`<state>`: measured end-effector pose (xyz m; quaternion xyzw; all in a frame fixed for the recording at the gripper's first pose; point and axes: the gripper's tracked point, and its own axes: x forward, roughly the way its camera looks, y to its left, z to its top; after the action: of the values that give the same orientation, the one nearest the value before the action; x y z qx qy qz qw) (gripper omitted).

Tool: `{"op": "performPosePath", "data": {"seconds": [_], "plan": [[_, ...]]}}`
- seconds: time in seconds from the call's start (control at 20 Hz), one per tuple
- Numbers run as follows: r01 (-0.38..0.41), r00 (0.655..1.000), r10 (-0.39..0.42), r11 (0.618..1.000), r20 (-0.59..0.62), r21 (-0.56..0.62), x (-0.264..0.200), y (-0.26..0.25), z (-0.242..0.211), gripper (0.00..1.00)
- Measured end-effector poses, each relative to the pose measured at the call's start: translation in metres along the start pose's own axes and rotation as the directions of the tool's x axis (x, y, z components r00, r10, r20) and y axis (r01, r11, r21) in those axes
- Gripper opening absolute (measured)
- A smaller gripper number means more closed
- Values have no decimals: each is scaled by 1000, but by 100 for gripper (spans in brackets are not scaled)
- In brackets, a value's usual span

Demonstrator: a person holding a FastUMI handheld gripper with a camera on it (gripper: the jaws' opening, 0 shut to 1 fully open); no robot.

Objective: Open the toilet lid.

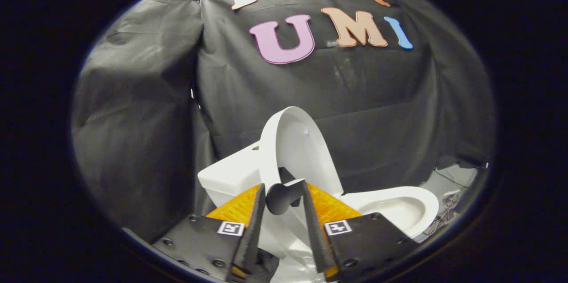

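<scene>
Gripper view: the gripper (284, 198) has its fingers closed on a dark knob (283, 196) fixed to the rim of the lid (295, 150), which stands raised near upright, just ahead at 12 o'clock. Beyond, the tank (230, 174) lies at 10 o'clock and the uncovered bowl (399, 207) at 3 o'clock. Judged from this, opening is nearly done; only leaning the lid back and letting go remain.

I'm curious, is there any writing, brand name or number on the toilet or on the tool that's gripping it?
No readable words or numbers.
Left tag and right tag on the tool: black-and-white square patterns, not text.
Toilet lid, raised, with tank and bowl: plain white, nothing printed that I can see.
Dark knob on the lid, clamped between the tool's two fingers: no marking.
</scene>
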<state>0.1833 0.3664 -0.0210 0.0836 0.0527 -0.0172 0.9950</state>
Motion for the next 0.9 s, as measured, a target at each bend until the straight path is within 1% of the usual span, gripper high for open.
{"op": "performPosePath", "data": {"seconds": [0.1,0.2,0.5,0.7,0.9], "plan": [[19,1000,-19,1000,6,-11,0,-12,3,73],[20,1000,-20,1000,14,-5,-7,-20,8,99],[43,998,-42,999,41,-16,-29,-42,22,98],[60,998,-59,997,25,-44,-37,-62,23,98],[61,998,-59,996,24,-69,-48,-72,25,98]]}}
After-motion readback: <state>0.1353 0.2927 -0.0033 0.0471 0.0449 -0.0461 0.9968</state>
